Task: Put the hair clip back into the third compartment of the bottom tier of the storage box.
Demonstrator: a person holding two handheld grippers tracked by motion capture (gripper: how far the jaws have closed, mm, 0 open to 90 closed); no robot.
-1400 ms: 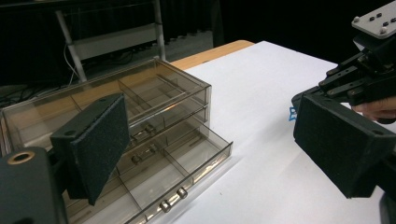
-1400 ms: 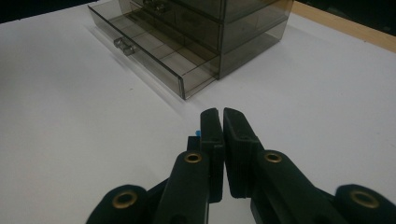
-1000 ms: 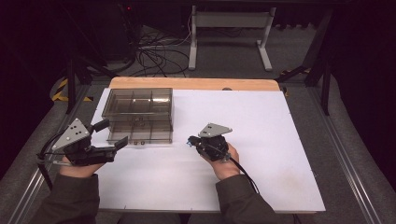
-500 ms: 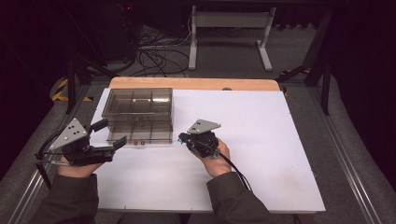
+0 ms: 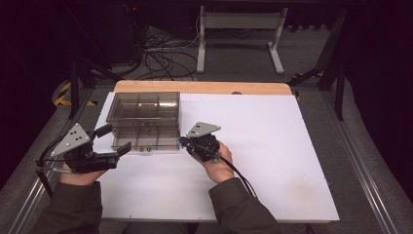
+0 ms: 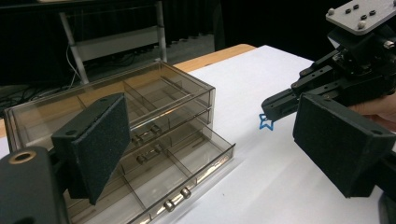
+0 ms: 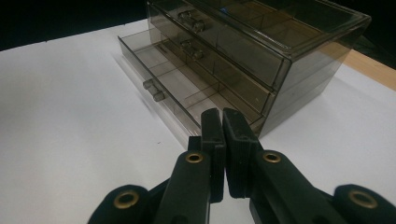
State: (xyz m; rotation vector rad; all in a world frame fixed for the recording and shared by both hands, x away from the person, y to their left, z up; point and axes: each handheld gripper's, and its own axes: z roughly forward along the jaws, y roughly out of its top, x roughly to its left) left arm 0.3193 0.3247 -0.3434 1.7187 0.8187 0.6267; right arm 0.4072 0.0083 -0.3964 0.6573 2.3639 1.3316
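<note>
1. Jaws of my right hand-held gripper (image 5: pixel 184 142) are pressed together on a small blue star (image 6: pixel 265 122); in the left gripper view it sticks out below their tips, just above the white sheet.
2. My right hand (image 5: pixel 217 158) holds that hand-held gripper near the middle of the surface (image 5: pixel 272 146), its tips aimed toward 9 o'clock at the right front corner of the drawer box (image 5: pixel 144 120).
3. In the right gripper view the closed jaws sit just short of that corner, apart from it.
4. My left hand-held gripper (image 5: pixel 116 140) has its jaws spread wide, nothing between the pads (image 6: pixel 98 144).
5. It sits at the 8 o'clock edge of the surface and points toward 3 o'clock, with the box's front left corner just beyond its tips.
6. The drawer box is smoky clear plastic, standing at 10 o'clock on the white sheet.
7. Its bottom drawer (image 7: pixel 175 88) is pulled partway out toward me; the divided compartments I can see in it look bare.
8. The upper drawers are shut, each with a pair of small knobs (image 7: pixel 192 22).
9. Something small and blue (image 7: pixel 224 10) shows through the box's top, too small to identify.
</note>
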